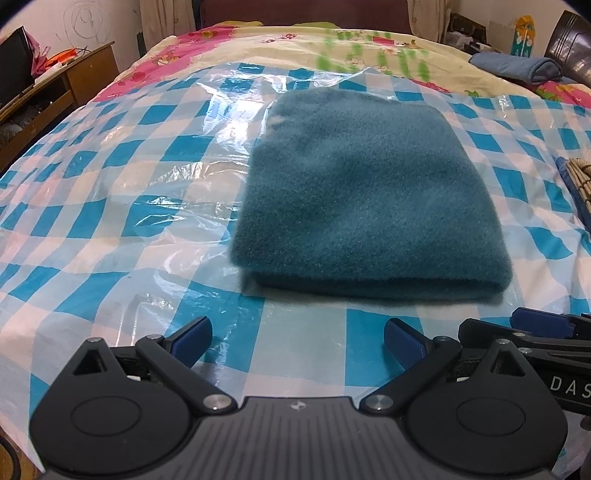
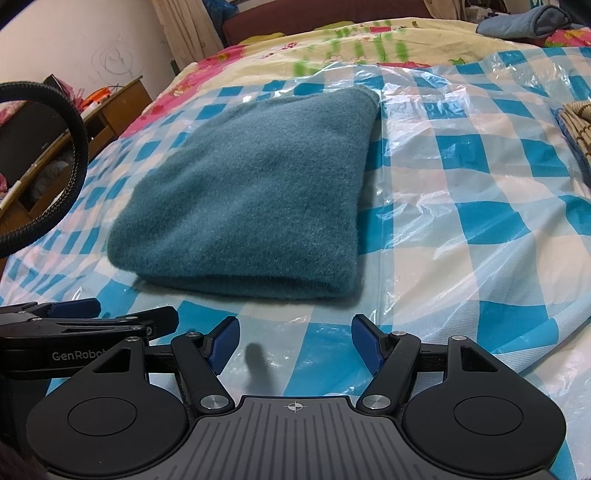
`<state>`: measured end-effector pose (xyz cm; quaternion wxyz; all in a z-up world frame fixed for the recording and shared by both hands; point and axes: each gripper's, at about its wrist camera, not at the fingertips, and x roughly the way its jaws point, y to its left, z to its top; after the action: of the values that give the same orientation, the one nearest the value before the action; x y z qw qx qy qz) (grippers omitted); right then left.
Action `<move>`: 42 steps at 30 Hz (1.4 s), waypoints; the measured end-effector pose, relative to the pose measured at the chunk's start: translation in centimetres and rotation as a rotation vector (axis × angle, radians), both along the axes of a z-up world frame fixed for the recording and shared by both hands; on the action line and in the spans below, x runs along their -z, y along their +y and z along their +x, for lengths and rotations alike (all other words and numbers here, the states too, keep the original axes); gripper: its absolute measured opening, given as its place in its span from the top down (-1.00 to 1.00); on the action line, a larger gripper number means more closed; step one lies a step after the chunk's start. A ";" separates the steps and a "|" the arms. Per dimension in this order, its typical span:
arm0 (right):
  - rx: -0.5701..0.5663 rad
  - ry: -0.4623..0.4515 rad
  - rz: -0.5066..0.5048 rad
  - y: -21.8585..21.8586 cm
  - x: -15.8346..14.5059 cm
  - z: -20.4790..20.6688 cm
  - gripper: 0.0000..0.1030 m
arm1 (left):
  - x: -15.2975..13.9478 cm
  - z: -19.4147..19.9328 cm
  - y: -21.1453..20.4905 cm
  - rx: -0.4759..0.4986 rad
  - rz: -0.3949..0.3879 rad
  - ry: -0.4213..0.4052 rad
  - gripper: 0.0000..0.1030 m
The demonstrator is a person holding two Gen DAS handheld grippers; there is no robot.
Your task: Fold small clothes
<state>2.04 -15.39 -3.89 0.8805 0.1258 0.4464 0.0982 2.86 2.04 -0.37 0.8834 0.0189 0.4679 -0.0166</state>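
Lying folded into a thick rectangle, the teal cloth [image 1: 369,192] [image 2: 251,195] sits mid-frame on the checked plastic sheet [image 1: 110,206] [image 2: 461,229] that covers the bed [image 1: 295,40] [image 2: 258,48]. Both grippers sit low in the frame just short of its near fold, touching nothing: the left gripper [image 1: 297,341] with jaws wide apart and empty, the right gripper [image 2: 295,345] likewise spread and empty. A rolled blue cloth [image 1: 517,68] [image 2: 524,20] lies at the upper right, and a wooden desk [image 1: 70,85] stands at the upper left.
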 end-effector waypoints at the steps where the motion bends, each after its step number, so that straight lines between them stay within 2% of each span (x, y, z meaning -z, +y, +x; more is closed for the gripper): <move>1: -0.001 0.000 -0.002 0.0 0.0 0.0 -0.32 | 0.0 0.0 0.0 -0.001 0.000 0.000 -1.00; 42: -0.005 -0.002 -0.017 0.1 -0.1 0.0 -0.32 | 0.1 0.0 -0.2 -0.001 0.015 0.001 -1.00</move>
<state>2.06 -15.28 -3.75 0.8818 0.1172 0.4465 0.0967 2.83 1.87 -0.49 0.8831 0.0252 0.4683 -0.0125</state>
